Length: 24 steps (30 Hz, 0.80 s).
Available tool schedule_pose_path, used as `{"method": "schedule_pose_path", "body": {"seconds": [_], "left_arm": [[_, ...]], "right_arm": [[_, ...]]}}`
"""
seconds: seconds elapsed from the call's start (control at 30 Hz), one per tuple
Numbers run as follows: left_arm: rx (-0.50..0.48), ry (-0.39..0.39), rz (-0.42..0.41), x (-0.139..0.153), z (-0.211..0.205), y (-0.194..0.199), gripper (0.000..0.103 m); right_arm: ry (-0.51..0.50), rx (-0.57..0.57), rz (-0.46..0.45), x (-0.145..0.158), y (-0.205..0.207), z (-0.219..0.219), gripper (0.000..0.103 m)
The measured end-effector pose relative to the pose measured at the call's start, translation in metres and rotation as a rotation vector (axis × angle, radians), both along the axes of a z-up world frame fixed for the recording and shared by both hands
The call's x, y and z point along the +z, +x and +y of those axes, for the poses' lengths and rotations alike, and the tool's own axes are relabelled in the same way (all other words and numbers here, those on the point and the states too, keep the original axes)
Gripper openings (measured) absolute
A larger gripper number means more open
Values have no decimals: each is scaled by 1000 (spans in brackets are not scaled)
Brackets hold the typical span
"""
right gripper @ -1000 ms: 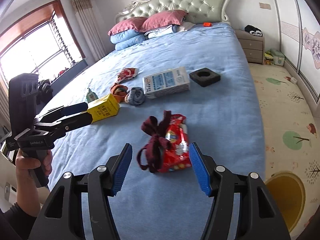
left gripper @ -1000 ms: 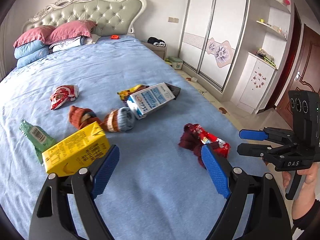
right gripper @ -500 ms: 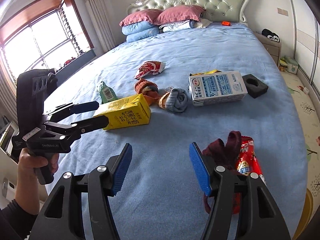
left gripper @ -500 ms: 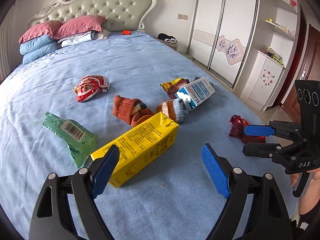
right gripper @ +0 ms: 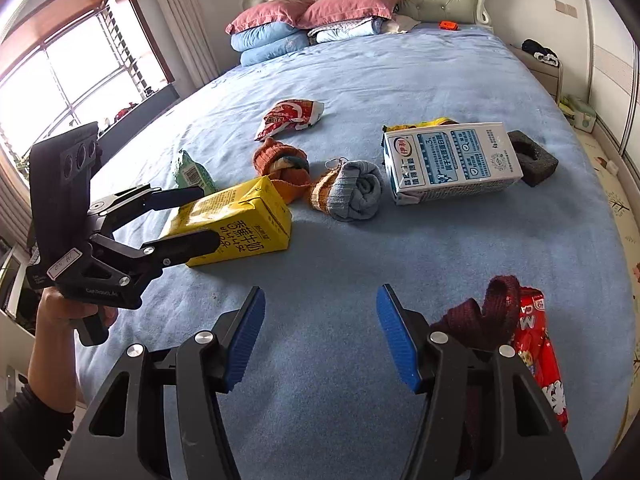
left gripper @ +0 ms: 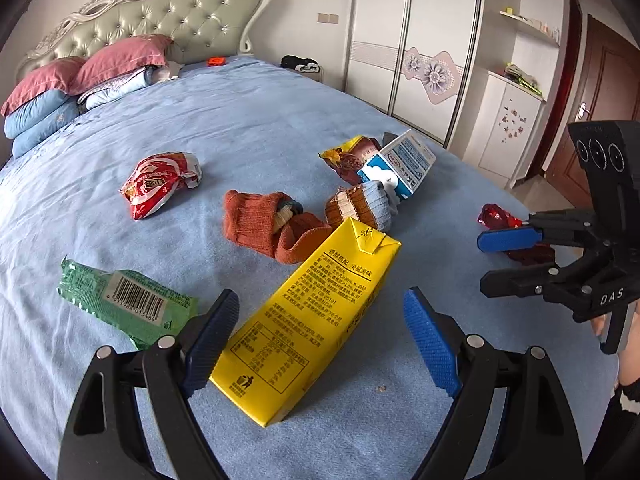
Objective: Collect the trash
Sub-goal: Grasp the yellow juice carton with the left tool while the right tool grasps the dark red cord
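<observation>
A yellow drink carton (left gripper: pixel 312 320) lies on the blue bed, its near end between the fingers of my open left gripper (left gripper: pixel 320 340); it also shows in the right wrist view (right gripper: pixel 236 220). A green wrapper (left gripper: pixel 124 304), a red-white snack bag (left gripper: pixel 160 182), a white-blue milk carton (left gripper: pixel 400 164) and a yellow-brown wrapper (left gripper: pixel 348 156) lie around it. My right gripper (right gripper: pixel 320 336) is open and empty over bare sheet. A red snack bag (right gripper: pixel 540 352) under a maroon sock (right gripper: pixel 488 316) lies to its right.
An orange sock (left gripper: pixel 268 224) and a rolled blue-striped sock (left gripper: pixel 360 208) lie mid-bed. A black foam block (right gripper: pixel 532 156) sits behind the milk carton. Pillows (right gripper: pixel 312 20) are at the headboard. Wardrobe (left gripper: pixel 408 40) and floor are past the bed's right edge.
My left gripper has moved left and forward until the yellow carton lies between its open fingers. My right gripper has swung left, away from the red bag and maroon sock.
</observation>
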State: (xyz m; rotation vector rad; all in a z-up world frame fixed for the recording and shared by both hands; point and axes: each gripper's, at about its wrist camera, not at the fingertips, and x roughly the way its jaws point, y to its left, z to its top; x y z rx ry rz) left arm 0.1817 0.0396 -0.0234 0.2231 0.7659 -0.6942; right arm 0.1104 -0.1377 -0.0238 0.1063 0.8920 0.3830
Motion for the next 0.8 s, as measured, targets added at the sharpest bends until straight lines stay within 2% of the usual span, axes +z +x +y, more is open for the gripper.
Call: {"method": "schedule_pose_path", "body": {"seconds": [0.1, 0.2, 0.23, 0.33, 0.43, 0.53, 0.63, 0.8], "left_arm": [[-25, 19, 2, -6, -1, 4, 84], [-35, 69, -8, -17, -6, 10, 83], [-37, 81, -5, -20, -8, 13, 80], [-58, 82, 47, -28, -11, 21, 58], [-76, 107, 28, -29, -18, 15, 48], [-66, 112, 9, -29, -20, 9, 43], [-40, 88, 9, -26, -19, 2, 41], [-5, -6, 20, -11, -16, -14, 41]], "right_arm": [[-14, -4, 10, -3, 7, 1, 56], [-6, -8, 17, -7, 11, 1, 56], [-6, -6, 18, -8, 12, 2, 56], [-7, -2, 18, -10, 13, 3, 56], [-2, -4, 16, -11, 12, 1, 56], [5, -10, 18, -12, 11, -1, 55], [18, -3, 17, -11, 8, -3, 54], [41, 31, -1, -2, -4, -2, 51]]}}
